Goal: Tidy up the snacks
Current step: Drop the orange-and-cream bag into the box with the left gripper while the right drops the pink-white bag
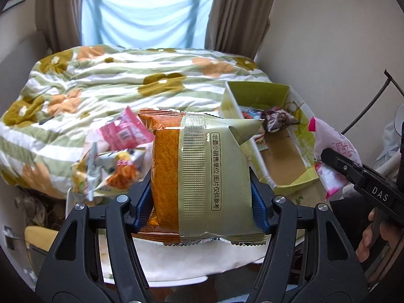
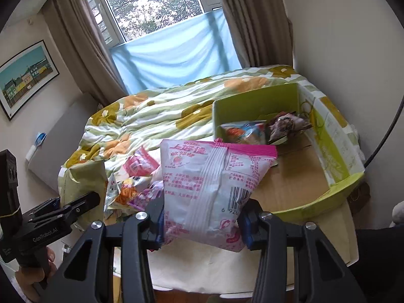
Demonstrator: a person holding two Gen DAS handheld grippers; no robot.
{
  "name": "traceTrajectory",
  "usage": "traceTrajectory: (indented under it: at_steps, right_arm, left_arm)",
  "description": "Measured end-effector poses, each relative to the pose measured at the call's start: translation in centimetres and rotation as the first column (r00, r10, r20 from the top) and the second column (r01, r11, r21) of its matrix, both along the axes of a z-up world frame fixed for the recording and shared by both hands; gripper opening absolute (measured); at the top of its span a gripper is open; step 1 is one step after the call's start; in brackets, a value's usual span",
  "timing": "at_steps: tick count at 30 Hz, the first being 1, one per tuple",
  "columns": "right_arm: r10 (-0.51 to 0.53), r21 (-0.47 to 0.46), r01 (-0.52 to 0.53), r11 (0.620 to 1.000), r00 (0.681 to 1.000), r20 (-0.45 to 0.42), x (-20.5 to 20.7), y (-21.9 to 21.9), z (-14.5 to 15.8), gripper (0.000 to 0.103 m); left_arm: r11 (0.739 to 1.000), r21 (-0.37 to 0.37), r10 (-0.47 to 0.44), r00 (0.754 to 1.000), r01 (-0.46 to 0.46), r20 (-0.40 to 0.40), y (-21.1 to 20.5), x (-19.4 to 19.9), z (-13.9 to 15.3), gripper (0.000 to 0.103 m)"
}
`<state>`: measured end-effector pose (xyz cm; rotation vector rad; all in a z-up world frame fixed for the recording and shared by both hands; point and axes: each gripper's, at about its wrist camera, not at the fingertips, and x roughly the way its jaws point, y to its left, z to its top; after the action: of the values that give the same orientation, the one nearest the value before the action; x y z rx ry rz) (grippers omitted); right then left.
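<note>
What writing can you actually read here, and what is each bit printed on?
"非最小销售单位 图片仅供参考": green cake packet held in the left gripper.
"上好佳": pink-and-white snack bag held in the right gripper.
"6 925", partly hidden: under that bag's barcode.
"DAS": right gripper body.
"GenRobot.AI": left gripper body.
Bag's fine print: too small.

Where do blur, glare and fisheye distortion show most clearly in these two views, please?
Left wrist view: the loose snack packets are motion-blurred, while the green cake packet in the jaws is sharp; room edges curve. Right wrist view: the window is washed out by daylight, and the pink packet reads clearly.
</note>
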<state>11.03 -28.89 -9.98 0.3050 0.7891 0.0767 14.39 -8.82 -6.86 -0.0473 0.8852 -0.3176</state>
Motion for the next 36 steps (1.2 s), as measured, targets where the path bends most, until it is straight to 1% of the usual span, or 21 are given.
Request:
traceTrajectory:
  at_steps: [4,7,9,12,18,21,22,23,24,25,26,31,36]
  right_arm:
    - [-0.033,-0.017,0.034,0.999,0.999,0.010,1.3,-5.1,0.6,0.042]
    - [-0.048,-0.028,0.048,0.998,0.999,0.006,2.5,-8.6,0.7,0.042]
    - [-0.050,-0.025,0.050,0.998,0.999,0.000,3.4,-10.9,0.4,0.042]
    - [-0.043,-0.024,0.043,0.999,0.999,-0.012,4.4,-13.8,-0.1,0.042]
    - [0.000,-0.005,-0.001,1.000,0.998,-0.069,6.4,-17.6,-2.1,0.042]
    - [0.028,0.005,-0.028,1.000,0.996,-0.088,7.3,-18.5,-2.9,0.042]
    - [0.037,0.007,-0.036,0.999,0.995,-0.093,7.6,-18.7,-3.1,0.042]
    - [0.045,0.010,-0.044,0.999,0.994,-0.095,7.8,-18.9,-3.3,0.042]
    - [0.051,0.012,-0.050,0.999,0.994,-0.097,7.9,-19.0,-3.5,0.042]
    - [0.056,0.014,-0.054,0.998,0.993,-0.100,8.1,-19.1,-3.6,0.042]
    - [0.059,0.019,-0.057,0.998,0.993,-0.101,8.1,-19.1,-3.7,0.042]
    - [0.077,0.018,-0.076,0.997,0.992,-0.099,8.5,-19.3,-3.9,0.042]
    - [0.153,0.018,-0.152,0.988,0.982,-0.114,9.7,-18.2,-4.2,0.042]
  left_arm:
    - [0.998,-0.011,-0.057,0.998,0.057,-0.006,-6.9,2.9,0.4,0.061]
    - [0.996,-0.010,-0.088,0.995,0.088,-0.040,-12.0,5.1,-0.5,0.061]
    - [0.995,-0.005,-0.103,0.992,0.103,-0.065,-14.9,6.3,-1.6,0.061]
    - [0.993,0.025,-0.113,0.987,0.116,-0.115,-18.9,7.8,-3.8,0.061]
    - [0.991,0.091,-0.081,0.976,0.102,-0.203,-23.6,9.9,-8.6,0.062]
    - [0.989,0.123,-0.054,0.970,0.085,-0.236,-24.1,10.5,-10.5,0.064]
    - [0.989,0.128,-0.047,0.969,0.080,-0.244,-24.2,10.7,-10.9,0.068]
    - [0.988,0.136,-0.039,0.969,0.074,-0.243,-24.2,10.8,-11.1,0.079]
    - [0.986,0.149,-0.030,0.971,0.067,-0.237,-24.3,10.8,-11.1,0.087]
    - [0.985,0.163,-0.022,0.974,0.060,-0.226,-24.1,10.7,-11.0,0.098]
    - [0.984,0.167,-0.018,0.978,0.054,-0.210,-24.0,10.4,-10.7,0.100]
    - [0.988,0.150,-0.007,0.985,0.033,-0.173,-22.4,9.6,-8.8,0.100]
    - [0.991,0.130,0.044,0.988,-0.025,-0.151,-20.6,8.8,-7.6,0.100]
